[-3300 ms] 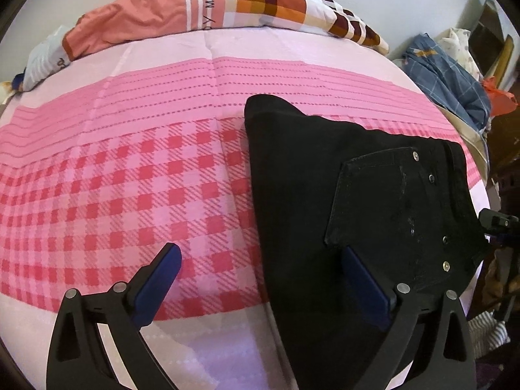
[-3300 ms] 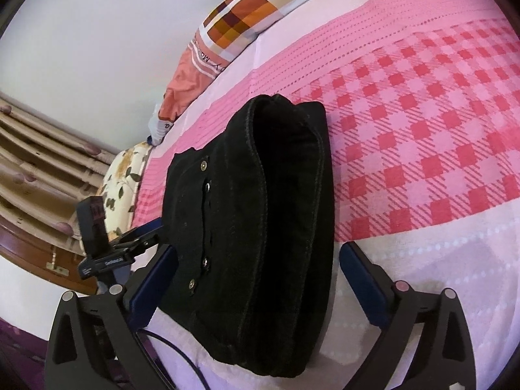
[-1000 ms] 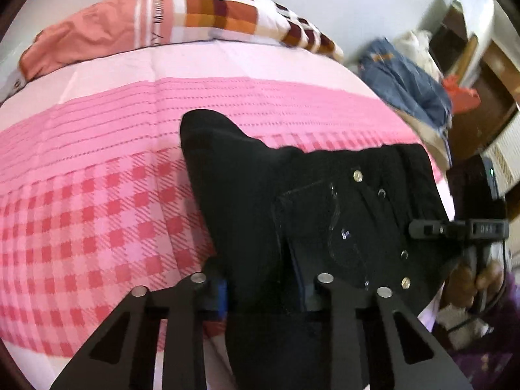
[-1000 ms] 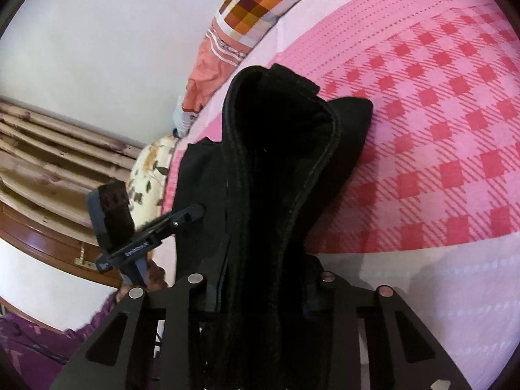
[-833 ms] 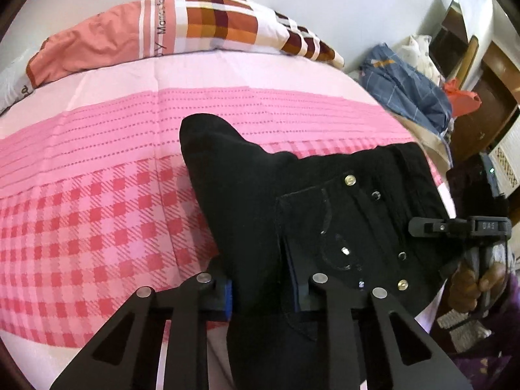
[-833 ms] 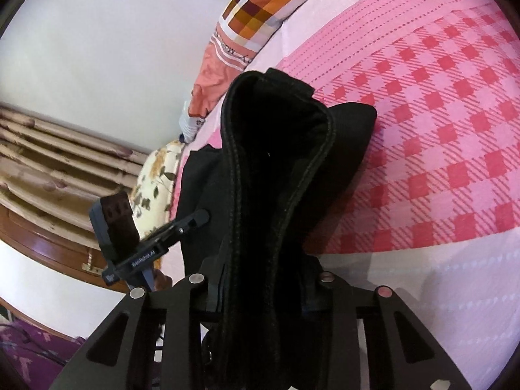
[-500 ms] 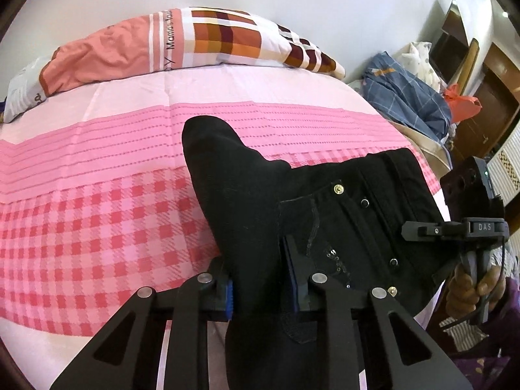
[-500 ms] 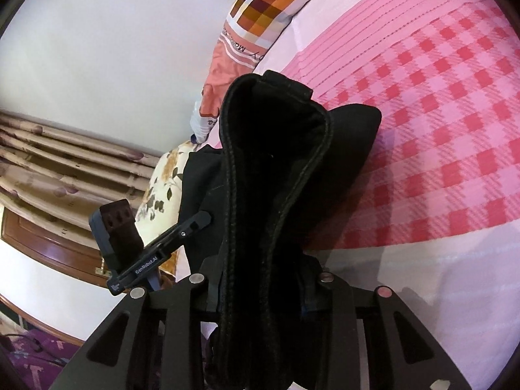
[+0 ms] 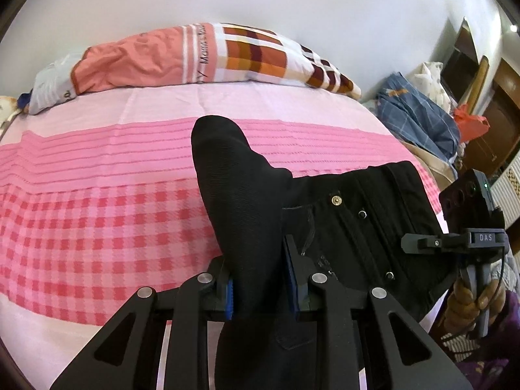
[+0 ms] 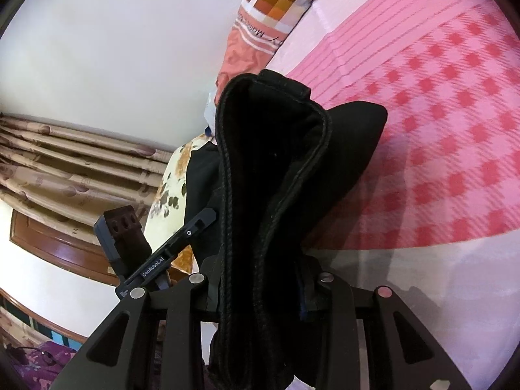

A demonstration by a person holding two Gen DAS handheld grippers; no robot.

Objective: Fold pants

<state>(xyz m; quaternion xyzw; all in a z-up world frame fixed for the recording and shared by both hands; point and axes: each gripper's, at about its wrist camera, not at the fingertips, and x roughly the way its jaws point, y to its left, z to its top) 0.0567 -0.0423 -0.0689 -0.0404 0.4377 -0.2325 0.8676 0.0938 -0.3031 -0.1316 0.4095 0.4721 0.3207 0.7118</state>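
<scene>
My left tool [image 9: 261,279] grips the black pants [image 9: 247,195] at lower centre. My right tool [image 10: 260,289] clamps their thick folded edge above the pink bed [image 9: 97,195].

Left gripper [image 9: 261,281]: fingers closed on thick fold of black pants [image 9: 325,221], angled downward. Right gripper [image 10: 260,287]: fingers clamped on bunched pants edge, angled shallower. Hand [image 9: 471,295] grips its handle.

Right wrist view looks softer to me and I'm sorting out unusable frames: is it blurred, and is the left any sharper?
Right wrist view: pink checked bedsheet smeared by motion, black folded pants up close stay sharp. Left wrist view: sharper, brass rivet crisp, fisheye bowing the bed's edges.
</scene>
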